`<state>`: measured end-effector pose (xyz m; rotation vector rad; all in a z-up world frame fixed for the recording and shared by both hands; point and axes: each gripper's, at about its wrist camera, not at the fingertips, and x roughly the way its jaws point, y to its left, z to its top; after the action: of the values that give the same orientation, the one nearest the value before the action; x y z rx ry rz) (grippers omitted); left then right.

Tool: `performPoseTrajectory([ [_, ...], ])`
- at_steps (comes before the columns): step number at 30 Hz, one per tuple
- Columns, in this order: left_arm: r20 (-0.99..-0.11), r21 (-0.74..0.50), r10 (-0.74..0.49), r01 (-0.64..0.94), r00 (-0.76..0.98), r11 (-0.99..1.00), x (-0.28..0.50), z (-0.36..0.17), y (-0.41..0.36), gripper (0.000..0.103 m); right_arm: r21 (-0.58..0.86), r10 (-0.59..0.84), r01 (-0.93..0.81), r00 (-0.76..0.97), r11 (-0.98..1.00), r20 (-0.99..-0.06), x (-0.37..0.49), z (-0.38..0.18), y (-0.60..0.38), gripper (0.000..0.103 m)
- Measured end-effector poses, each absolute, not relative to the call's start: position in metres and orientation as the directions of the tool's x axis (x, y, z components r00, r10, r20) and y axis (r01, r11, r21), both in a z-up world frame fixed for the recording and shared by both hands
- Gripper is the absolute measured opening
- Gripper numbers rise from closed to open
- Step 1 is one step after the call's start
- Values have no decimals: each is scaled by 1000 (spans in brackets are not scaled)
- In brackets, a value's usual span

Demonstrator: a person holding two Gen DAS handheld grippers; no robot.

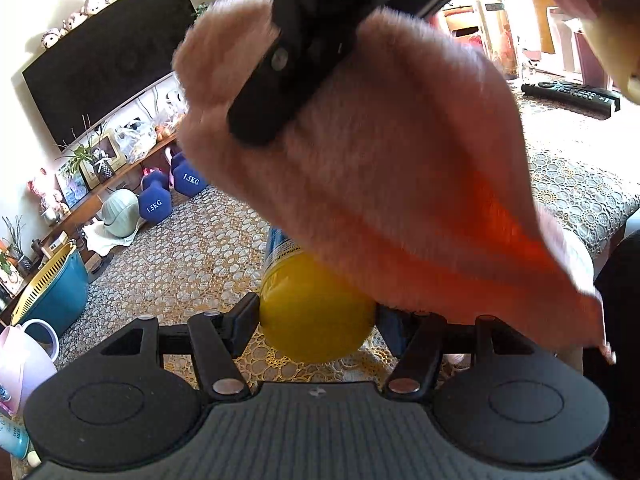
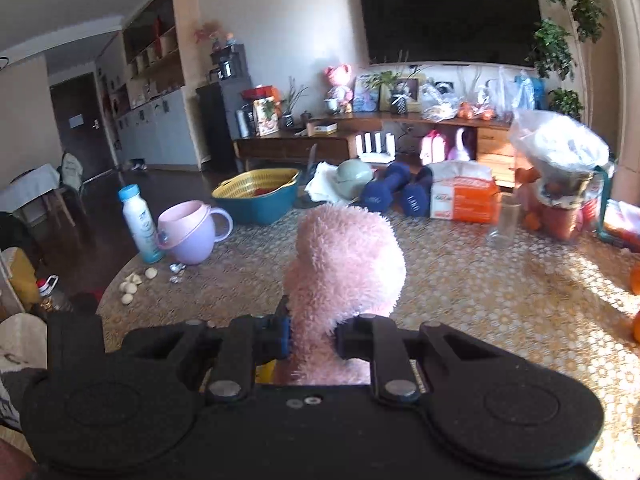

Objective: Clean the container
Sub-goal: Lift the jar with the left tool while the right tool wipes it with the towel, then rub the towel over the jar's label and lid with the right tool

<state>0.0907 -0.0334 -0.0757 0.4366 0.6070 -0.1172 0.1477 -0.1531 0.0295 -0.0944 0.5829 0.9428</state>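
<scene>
The tabletop (image 2: 460, 300), covered in a lace-patterned cloth, fills the foreground of both views, with a dark television (image 2: 448, 14) on the wall beyond it. In the left wrist view a fluffy pink cloth (image 1: 380, 168) hangs across most of the frame, clamped higher up by the right gripper (image 1: 264, 92), whose black fingers close tightly on its upper fold. The same cloth (image 2: 344, 276) rises as a bunched plush lump between the right gripper (image 2: 312, 338) fingers in the right wrist view, pinched firmly at its base. Below the hanging cloth, the left gripper (image 1: 318, 320) grasps the container (image 1: 316, 312), a yellow-capped jar lying roughly along the line of the fingers, its yellow end toward the camera and its blue-labelled body pointing away; the fingers press on both sides of it. The cloth's lower edge drapes over the container's right side. Farther off on the tabletop stand a teal basin with a yellow colander (image 2: 258, 194), two blue dumbbells (image 2: 400, 194), a pink mug (image 2: 192, 232), a white bottle (image 2: 140, 224) and a clear glass (image 2: 506, 220).
</scene>
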Motion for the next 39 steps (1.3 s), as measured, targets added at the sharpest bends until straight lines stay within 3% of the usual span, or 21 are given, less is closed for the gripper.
performPoseTrajectory([
  [7, -591, 335, 6, 238, 807, 912, 91, -79, -27, 62, 243, 713, -776, 344, 582, -611, 166, -10, -127, 19],
  [13, -590, 319, -7, 241, 808, 917, 89, -81, -23, 62, 255, 671, -711, 393, 656, -629, 191, -24, -144, 20],
  [20, -594, 308, -9, 237, 805, 921, 88, -81, -22, 62, 161, 531, -613, 488, 774, -692, 206, -38, -184, 20],
  [28, -599, 310, -1, 233, 801, 922, 89, -81, -22, 62, 13, 458, -575, 637, 818, -620, 198, 2, -229, 20],
  [35, -604, 311, 3, 232, 797, 922, 88, -80, -22, 62, 264, 619, -649, 408, 714, -671, 198, -29, -210, 21],
  [39, -606, 306, 3, 230, 796, 924, 88, -79, -22, 62, 333, 630, -641, 309, 691, -713, 198, -53, -196, 23],
])
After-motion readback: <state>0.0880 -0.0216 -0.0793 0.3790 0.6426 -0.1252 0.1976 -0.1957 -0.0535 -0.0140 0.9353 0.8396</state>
